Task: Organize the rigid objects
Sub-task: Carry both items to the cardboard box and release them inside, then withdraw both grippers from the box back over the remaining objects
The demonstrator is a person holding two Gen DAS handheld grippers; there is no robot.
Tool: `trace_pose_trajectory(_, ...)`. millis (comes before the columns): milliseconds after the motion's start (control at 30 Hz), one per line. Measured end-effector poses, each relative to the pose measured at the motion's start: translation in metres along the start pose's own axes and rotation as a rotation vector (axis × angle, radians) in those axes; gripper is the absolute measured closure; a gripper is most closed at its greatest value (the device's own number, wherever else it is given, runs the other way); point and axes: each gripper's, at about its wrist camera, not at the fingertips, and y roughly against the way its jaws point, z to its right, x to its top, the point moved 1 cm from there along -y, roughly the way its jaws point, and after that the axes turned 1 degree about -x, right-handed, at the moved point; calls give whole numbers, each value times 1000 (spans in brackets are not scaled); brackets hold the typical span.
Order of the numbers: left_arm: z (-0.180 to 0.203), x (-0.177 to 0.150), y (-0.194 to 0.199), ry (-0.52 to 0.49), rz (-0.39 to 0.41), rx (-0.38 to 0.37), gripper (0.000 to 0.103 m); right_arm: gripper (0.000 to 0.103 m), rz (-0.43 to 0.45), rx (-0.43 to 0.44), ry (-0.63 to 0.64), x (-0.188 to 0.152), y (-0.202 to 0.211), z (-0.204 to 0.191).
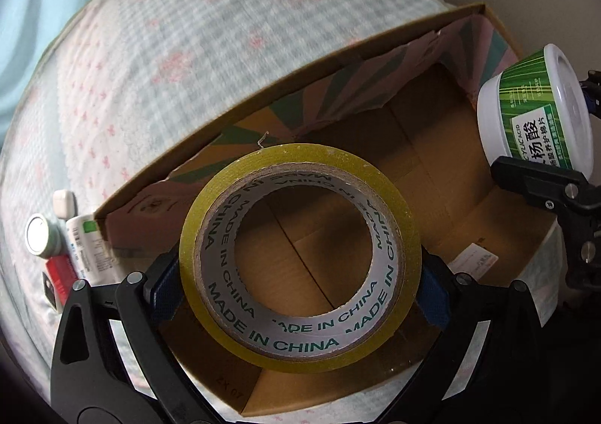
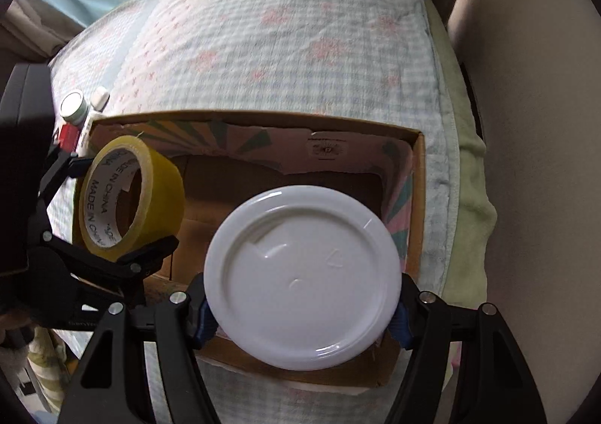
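My left gripper (image 1: 300, 285) is shut on a yellow tape roll (image 1: 300, 356), printed "MADE IN CHINA" inside, and holds it above the open cardboard box (image 1: 432, 168). The roll also shows in the right wrist view (image 2: 165, 191). My right gripper (image 2: 302, 311) is shut on a white round tub with a green label (image 1: 533, 115); its white lid (image 2: 300, 273) faces the right camera. The tub hangs over the right part of the box (image 2: 417, 198). The box floor looks bare.
The box rests on a checked bed quilt (image 1: 225, 29). Left of the box lie a small white-capped jar (image 1: 39, 236), a white tube (image 1: 88, 247), a red item (image 1: 60, 271) and a small white case (image 1: 64, 204). A wall (image 2: 533, 161) borders the bed's right side.
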Motion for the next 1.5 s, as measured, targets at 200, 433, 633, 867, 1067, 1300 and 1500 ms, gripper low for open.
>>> trace_pose_trajectory(200,7,-1,-21,-89,-21,20,5,37,1,33,118,-11,-18,-4)
trace_pose_trajectory(433,12,-8,-18,-155,-14,35,0,2,33,-8,207,-17,-14,-10)
trace_pose_trajectory(633,18,-12,11,-178,53,56,0,0,102,4,306,-33,12,-15)
trace_pose_trajectory(867,15,-20,39,-159,82,53,0,0,90,13,263,-42,18,-14)
trace_pose_trajectory(1067,9,-27,62,-160,103,56,0,0,113,15,260,-41,39,-24)
trace_pose_trajectory(1300,2,-42,106,-126,126,32,0,0,98,3,352,-47,72,-42)
trace_pose_trajectory(1500,-10,-83,148,-40,179,17,0,0,91,-32,418,-51,103,-61)
